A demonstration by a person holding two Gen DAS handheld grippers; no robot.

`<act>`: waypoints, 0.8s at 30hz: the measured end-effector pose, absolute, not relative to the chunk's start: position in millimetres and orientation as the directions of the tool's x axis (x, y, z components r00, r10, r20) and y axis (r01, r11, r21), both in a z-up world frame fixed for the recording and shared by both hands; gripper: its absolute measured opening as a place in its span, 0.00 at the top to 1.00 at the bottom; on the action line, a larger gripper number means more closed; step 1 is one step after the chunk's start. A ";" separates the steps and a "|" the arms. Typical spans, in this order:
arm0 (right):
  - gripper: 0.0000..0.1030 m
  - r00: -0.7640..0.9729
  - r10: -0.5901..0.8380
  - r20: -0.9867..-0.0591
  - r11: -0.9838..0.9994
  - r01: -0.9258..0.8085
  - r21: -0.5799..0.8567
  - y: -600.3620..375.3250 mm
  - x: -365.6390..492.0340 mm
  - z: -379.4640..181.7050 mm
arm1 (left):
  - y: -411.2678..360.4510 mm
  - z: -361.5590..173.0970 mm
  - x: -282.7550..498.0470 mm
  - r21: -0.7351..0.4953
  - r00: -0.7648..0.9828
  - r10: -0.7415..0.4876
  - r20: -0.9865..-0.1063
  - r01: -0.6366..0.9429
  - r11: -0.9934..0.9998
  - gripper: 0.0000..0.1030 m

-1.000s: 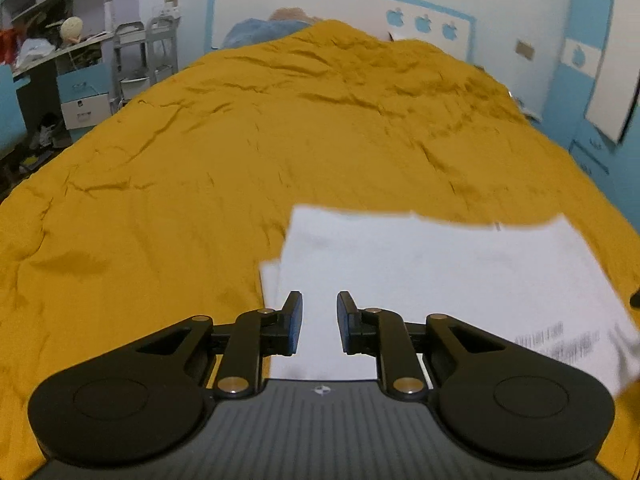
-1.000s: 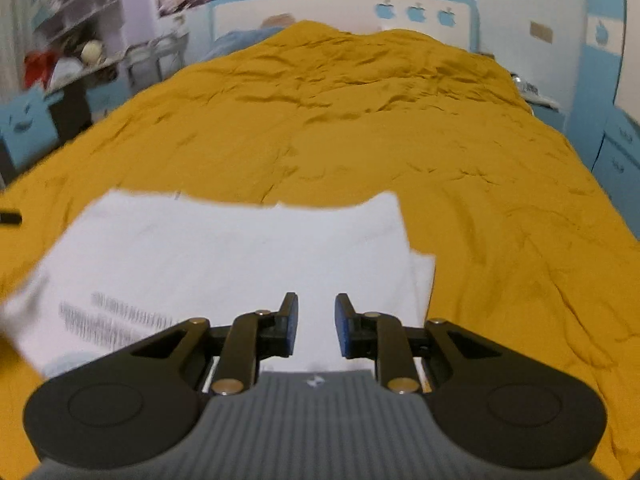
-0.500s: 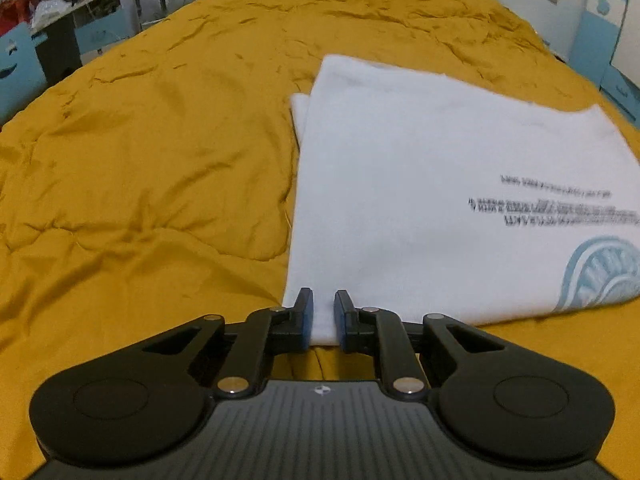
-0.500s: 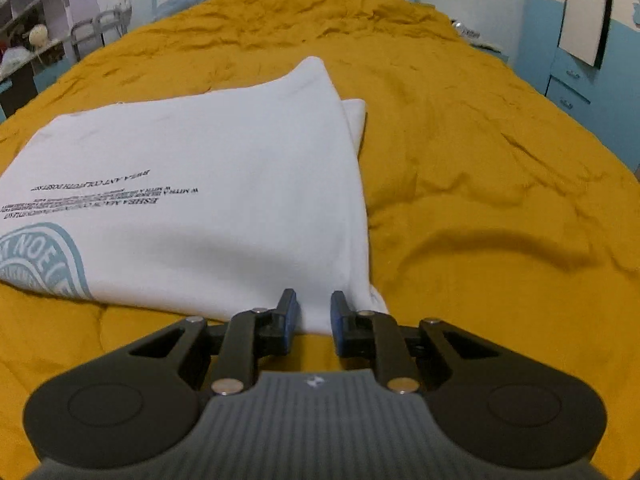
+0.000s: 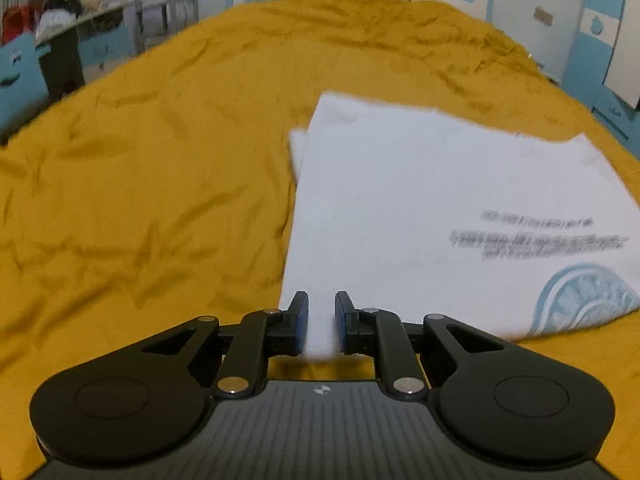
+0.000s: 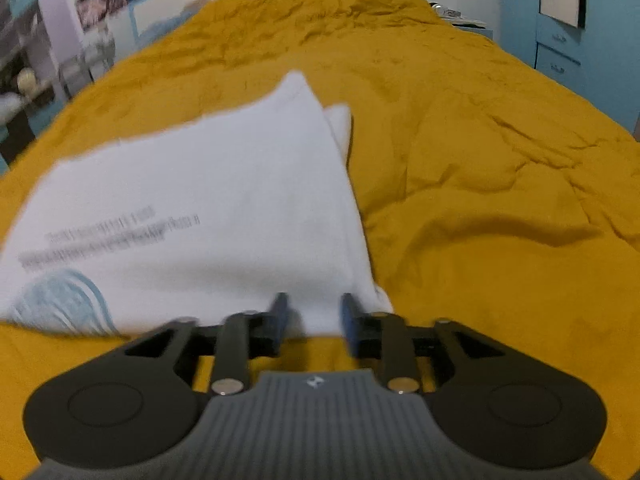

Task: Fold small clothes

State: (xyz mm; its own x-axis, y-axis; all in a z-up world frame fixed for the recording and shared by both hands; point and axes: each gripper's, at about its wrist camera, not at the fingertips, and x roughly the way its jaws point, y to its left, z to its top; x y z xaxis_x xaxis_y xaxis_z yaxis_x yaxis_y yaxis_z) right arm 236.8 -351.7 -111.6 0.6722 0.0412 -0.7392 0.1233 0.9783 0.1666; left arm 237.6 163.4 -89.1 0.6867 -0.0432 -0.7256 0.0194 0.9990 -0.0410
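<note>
The white T-shirt (image 5: 420, 200) lies folded flat on the yellow bed cover (image 5: 140, 200), laid down square; the left tool (image 5: 321, 322) grasps its near corner, while the right tool (image 6: 312, 318) has just been spreading, fabric loose between.

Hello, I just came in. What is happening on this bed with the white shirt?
A person is folding a white T-shirt on a bed with a mustard-yellow blanket, using a hand-held claw in each hand. The shirt lies folded, printed side up. The left claw has the shirt's near edge between its fingers at one corner. The right claw at the other near corner has just been opening, cloth between its fingers, seemingly letting go.
</note>
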 end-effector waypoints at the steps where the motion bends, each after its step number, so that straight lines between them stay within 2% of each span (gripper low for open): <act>1: 0.63 0.689 0.054 -0.722 0.974 0.122 0.189 -355.0 237.3 -105.1 | 160.7 -82.1 238.6 -0.052 0.700 -0.055 -0.712 0.025 0.998 0.81; 7: 0.57 0.736 0.095 -0.671 0.944 0.147 0.294 -377.8 263.4 -87.2 | 135.0 -63.4 269.6 -0.167 0.715 -0.167 -0.679 0.071 0.983 0.80; 13: 0.56 0.747 0.158 -0.646 0.903 0.155 0.401 -400.0 306.9 -89.4 | 98.8 -72.6 307.5 -0.226 0.707 -0.231 -0.668 0.103 0.969 0.80; 21: 0.57 0.740 0.212 -0.639 0.833 0.206 0.514 -431.0 370.6 -112.5 | 55.6 -92.8 356.5 -0.266 0.682 -0.306 -0.664 0.167 0.950 0.80; 24: 0.57 0.726 0.230 -0.648 0.806 0.230 0.545 -438.2 385.8 -128.6 | 41.0 -98.6 374.3 -0.310 0.649 -0.391 -0.653 0.242 0.920 0.80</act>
